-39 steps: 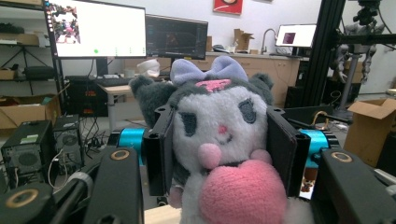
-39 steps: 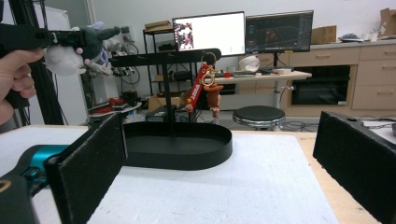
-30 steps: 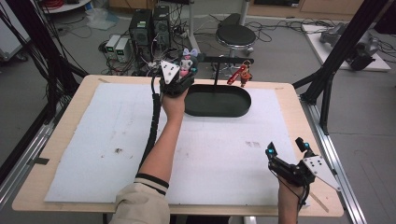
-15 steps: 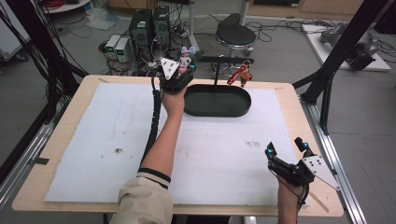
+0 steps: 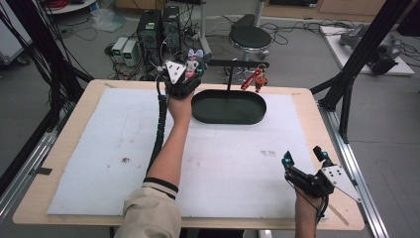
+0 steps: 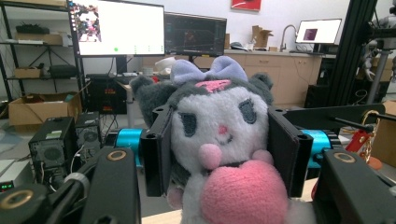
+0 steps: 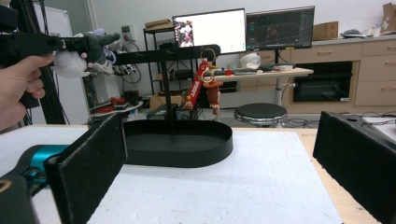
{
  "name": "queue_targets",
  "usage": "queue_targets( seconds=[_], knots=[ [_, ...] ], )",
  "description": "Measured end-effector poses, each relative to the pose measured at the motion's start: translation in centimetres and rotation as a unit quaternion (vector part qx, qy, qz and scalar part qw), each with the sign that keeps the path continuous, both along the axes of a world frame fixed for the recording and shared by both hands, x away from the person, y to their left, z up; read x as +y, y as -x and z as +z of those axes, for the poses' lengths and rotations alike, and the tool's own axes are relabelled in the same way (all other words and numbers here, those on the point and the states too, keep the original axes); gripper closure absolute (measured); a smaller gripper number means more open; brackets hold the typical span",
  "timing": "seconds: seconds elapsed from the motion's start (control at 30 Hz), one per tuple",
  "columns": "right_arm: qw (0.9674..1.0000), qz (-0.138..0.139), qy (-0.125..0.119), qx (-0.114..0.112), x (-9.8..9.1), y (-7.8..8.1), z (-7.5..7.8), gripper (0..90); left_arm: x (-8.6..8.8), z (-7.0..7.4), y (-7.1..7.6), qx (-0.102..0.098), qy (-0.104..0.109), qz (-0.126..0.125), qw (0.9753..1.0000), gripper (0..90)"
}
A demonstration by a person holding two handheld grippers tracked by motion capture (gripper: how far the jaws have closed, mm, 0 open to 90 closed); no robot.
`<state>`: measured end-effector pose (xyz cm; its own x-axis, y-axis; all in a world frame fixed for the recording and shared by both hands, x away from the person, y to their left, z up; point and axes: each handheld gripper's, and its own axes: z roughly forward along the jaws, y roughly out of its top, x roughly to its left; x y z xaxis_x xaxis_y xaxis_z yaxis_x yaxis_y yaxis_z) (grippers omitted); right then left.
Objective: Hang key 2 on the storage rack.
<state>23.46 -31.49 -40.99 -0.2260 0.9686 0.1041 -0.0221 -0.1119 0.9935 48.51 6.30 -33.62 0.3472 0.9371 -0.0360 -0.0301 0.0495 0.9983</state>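
- Left gripper [image 5: 190,74]: raised over the far edge of the table [image 5: 64,144], just left of the black oval tray [image 5: 228,119], with the person's left forearm stretched forward across the white mat [image 5: 223,163].
- Left jaws: clenched on a plush toy [image 6: 217,140]; both black pads press against the sides of its head. The jaws have just been easing apart slightly, with the toy between them and both pads in contact.
- Plush toy: grey-and-white, with a lilac bow and a pink heart at its front. It is upright and faces the left gripper camera.
- Stand: a black crossbar [image 5: 237,63] on a post rises from the tray; a red keychain [image 5: 253,79] hangs from its right end.
- Plush toy position: near the left end of the crossbar.
- Right gripper [image 5: 303,158]: near the front right corner of the mat, jaws released and wide apart, nothing between them.
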Motion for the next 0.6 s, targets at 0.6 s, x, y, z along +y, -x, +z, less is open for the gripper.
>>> queue_targets(
  seconds=[0.6],
  knots=[
    [1.0000,0.002,0.001,0.003,0.27,-0.04,0.01,1.9,0.74,-0.78,-0.11,0.018,0.012,0.014,0.9997,35.4]
  ],
)
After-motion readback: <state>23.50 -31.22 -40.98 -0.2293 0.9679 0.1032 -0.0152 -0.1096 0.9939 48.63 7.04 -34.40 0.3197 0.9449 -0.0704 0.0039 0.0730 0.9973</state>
